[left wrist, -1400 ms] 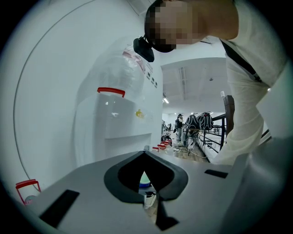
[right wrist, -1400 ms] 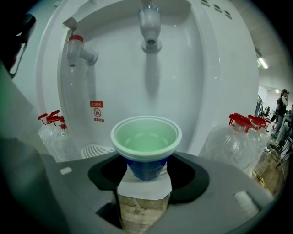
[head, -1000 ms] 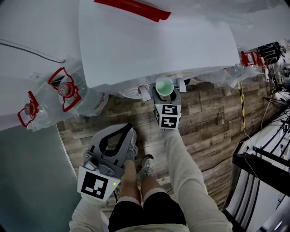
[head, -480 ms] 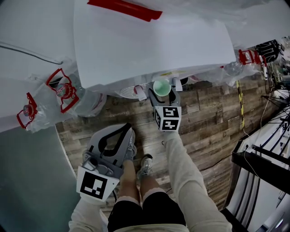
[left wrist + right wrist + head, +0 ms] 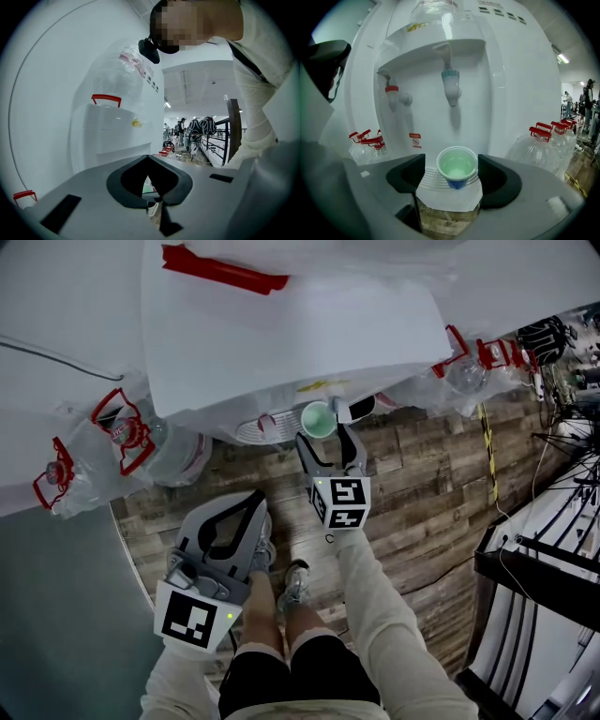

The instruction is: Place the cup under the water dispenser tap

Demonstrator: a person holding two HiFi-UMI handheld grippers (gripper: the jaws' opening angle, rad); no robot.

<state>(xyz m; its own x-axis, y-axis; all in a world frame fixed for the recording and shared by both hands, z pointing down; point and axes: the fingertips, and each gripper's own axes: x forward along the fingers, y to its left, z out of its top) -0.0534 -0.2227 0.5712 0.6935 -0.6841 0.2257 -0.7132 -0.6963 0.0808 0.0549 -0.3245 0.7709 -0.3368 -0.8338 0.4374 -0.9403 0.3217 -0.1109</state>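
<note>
1. The cup (image 5: 457, 166) stands upright on the ribbed white drip tray (image 5: 432, 180) of the water dispenser (image 5: 440, 61). It's pretty much right below the blue tap (image 5: 451, 86). The red tap (image 5: 393, 96) is off to the left of it in the right gripper view.
2. The cup is pale green inside and blue near the base. It looks empty.
3. The right gripper (image 5: 454, 180) has its jaws spread wide and opening. The cup sits in the gap between the dark pads (image 5: 405, 174), and neither pad touches it, with clear space on both sides.
4. In the head view the right gripper (image 5: 328, 442) sits just short of the cup (image 5: 317, 416), pointing at the dispenser front.
5. The left gripper (image 5: 150, 185) has its jaws pressed together, tips meeting, with nothing pinched between them. In the head view the left gripper (image 5: 255, 512) hangs low by the person's knees, well away from the dispenser.
6. Big clear water bottles (image 5: 543, 140) with red handles stand on the wooden floor (image 5: 422, 484) on both sides of the dispenser.
</note>
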